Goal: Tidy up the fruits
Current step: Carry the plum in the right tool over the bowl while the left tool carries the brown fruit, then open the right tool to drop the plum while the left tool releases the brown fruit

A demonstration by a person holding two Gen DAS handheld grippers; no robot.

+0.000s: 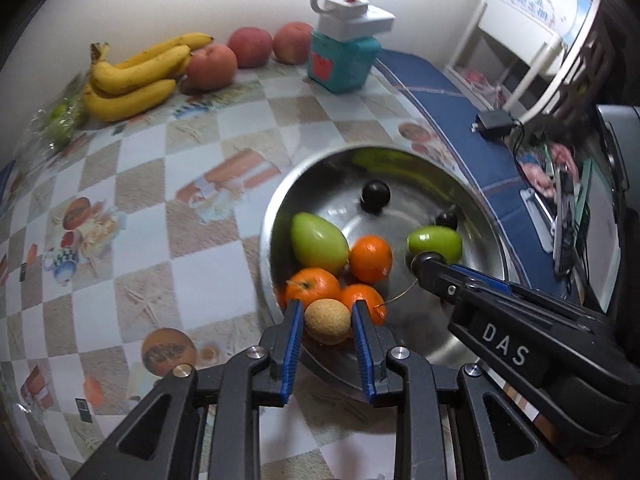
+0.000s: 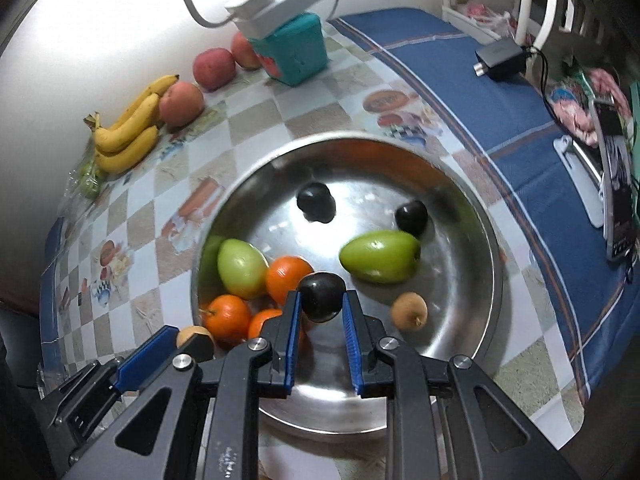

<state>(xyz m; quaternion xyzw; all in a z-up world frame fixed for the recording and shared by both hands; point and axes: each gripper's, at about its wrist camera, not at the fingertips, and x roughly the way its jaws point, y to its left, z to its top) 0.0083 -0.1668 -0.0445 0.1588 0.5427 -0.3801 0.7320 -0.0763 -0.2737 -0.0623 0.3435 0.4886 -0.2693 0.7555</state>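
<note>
Left wrist view:
- The left gripper (image 1: 327, 320) clamps a round, matte tan fruit (image 1: 327, 321) with a rough, cork-like skin between its ribbed blue pads, at the near rim of the steel bowl (image 1: 472, 200).
- The bowl is wide, shallow and mirror-smooth. Just beyond the tan fruit lie three glossy oranges (image 1: 370, 258), tight together, with a waxy green pointed fruit (image 1: 318, 242) touching them on the left.
- A second green fruit (image 1: 434, 242) lies at the right, and a small dark plum (image 1: 375, 195) sits alone on the bare far floor of the bowl.
- The right gripper (image 1: 426, 262) reaches in from the right, holding a dark round fruit.
- Bananas (image 1: 136, 76) and three apples (image 1: 212, 66) line the far wall on the checkered oilcloth (image 1: 192, 292).

Right wrist view:
- The right gripper (image 2: 320, 300) grips a smooth dark plum (image 2: 322, 296) above the middle of the bowl (image 2: 472, 216).
- Bare steel lies open at the far and right side, holding only two dark plums (image 2: 316, 202) and a small brown fruit (image 2: 409, 312).
- The left gripper (image 2: 188, 342) shows at the near left rim, holding the tan fruit.
</note>
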